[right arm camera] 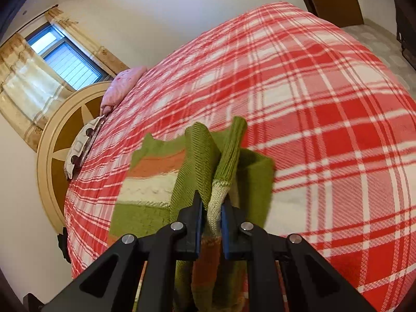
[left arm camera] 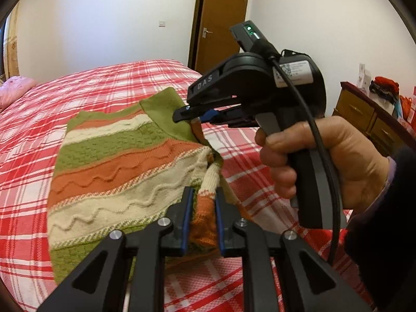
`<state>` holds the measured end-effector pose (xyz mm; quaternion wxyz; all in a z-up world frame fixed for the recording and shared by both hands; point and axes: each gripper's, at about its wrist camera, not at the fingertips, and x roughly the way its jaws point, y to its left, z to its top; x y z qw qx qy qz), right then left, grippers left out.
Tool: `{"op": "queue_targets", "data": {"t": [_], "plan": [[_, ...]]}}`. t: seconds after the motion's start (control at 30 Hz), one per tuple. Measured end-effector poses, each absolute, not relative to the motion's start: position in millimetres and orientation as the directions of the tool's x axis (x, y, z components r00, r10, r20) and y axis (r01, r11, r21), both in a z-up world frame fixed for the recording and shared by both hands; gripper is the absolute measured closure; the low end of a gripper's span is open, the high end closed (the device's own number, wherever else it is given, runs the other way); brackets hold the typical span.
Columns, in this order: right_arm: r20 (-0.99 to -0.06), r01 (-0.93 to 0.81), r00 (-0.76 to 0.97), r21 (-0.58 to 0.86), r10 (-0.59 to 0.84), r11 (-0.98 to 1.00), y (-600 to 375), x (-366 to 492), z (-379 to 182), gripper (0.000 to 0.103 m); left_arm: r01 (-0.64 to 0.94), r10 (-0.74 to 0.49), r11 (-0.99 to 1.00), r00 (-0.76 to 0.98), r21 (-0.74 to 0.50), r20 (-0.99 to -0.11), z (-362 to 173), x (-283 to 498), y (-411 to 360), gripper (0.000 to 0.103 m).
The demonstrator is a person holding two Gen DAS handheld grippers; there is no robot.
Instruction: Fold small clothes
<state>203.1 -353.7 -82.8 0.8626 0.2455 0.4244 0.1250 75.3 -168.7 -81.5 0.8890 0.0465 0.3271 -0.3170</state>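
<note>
Tongs, two: left tongs [left arm camera: 204, 205] and right tongs [right arm camera: 211, 209] each clamped on one striped sweater [left arm camera: 117, 161].

The sweater [left arm camera: 122, 166] is showing bands of green, orange and cream — some knitted in wavy lines. The bedspread [left arm camera: 78, 83] is wearing red, pink and white plaid — the pillow [left arm camera: 14, 88] looking pink.

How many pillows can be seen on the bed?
2: a pink pillow at the head of the bed, and a patterned white pillow beside it against the headboard. Others may be hidden.
</note>
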Motion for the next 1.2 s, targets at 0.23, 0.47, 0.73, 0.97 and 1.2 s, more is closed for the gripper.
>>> {"op": "queue_targets", "data": {"t": [0.23, 0.47, 0.73, 0.97, 1.2], "plan": [[-0.694, 0.021, 0.602, 0.510, 0.396, 0.860, -355, 202, -106, 0.091, 0.599, -0.515, 0.794, 0.570, -0.106, -0.640, -95, 78, -176, 0.086], [-0.676, 0.027, 0.612, 0.537, 0.410, 0.843, -359, 202, -116, 0.091, 0.593, -0.506, 0.799, 0.572, -0.100, -0.646, -97, 75, -183, 0.086], [-0.651, 0.029, 0.632, 0.561, 0.419, 0.827, -361, 199, -122, 0.091, 0.576, -0.481, 0.810, 0.546, -0.109, -0.686, -103, 89, -187, 0.086], [-0.688, 0.030, 0.634, 0.479, 0.354, 0.877, -351, 193, -115, 0.091, 0.563, -0.467, 0.818, 0.527, -0.119, -0.710, -101, 90, -185, 0.086], [-0.667, 0.066, 0.653, 0.524, 0.360, 0.849, -355, 187, -116, 0.085, 0.565, -0.457, 0.818, 0.519, -0.112, -0.722, -100, 85, -177, 0.080]]}}
